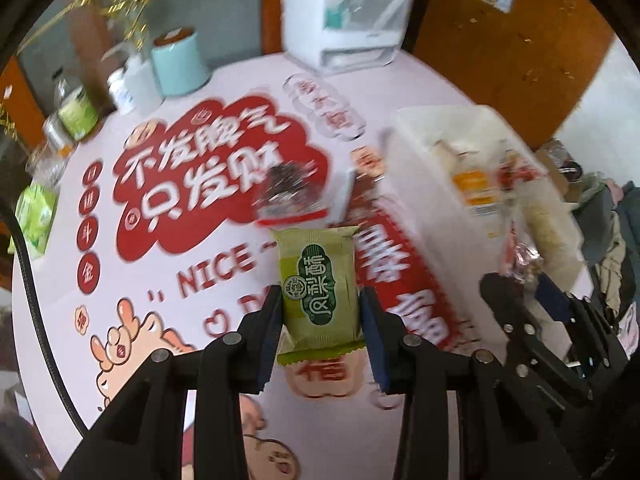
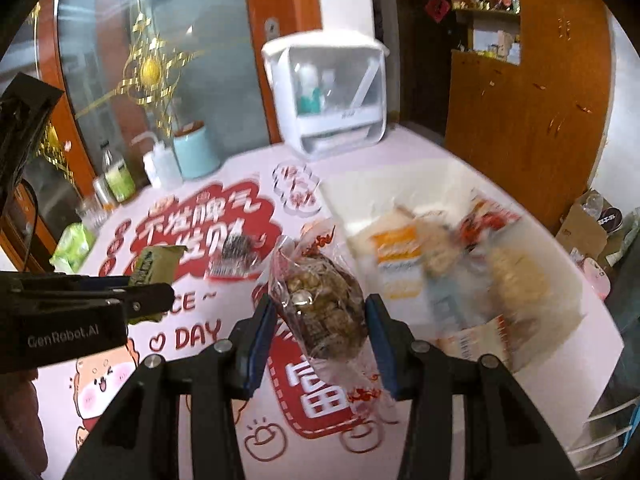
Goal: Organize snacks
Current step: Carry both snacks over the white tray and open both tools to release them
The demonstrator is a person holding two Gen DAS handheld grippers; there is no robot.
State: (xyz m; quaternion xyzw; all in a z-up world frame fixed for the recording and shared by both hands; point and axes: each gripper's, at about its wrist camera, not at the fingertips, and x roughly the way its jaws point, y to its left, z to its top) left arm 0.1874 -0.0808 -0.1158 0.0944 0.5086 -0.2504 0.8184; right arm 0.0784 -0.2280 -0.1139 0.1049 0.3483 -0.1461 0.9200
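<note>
Left gripper [image 1: 320,312] over pink printed tablecloth [image 1: 160,280].

Showing: two grippers, left gripper [image 1: 320,312] and right gripper [image 2: 320,332]. One green pastry packet [image 1: 318,292], one clear nut bag [image 2: 320,300], one dark snack packet [image 1: 290,196] lying loose. One white bin [image 2: 400,188]; its contents blurring, uncounted.

The green snack packet [image 1: 319,285] carries "凤梨酥" in white on a dark green emblem. The pink printed cloth [image 1: 168,240] covering the surface reads "不发脾气 只发财" in white on a red cloud, with "NICE ~" and "DAY" in red beneath. The left gripper's [image 2: 150,280] black body is marked "GenRobot.AI".
</note>
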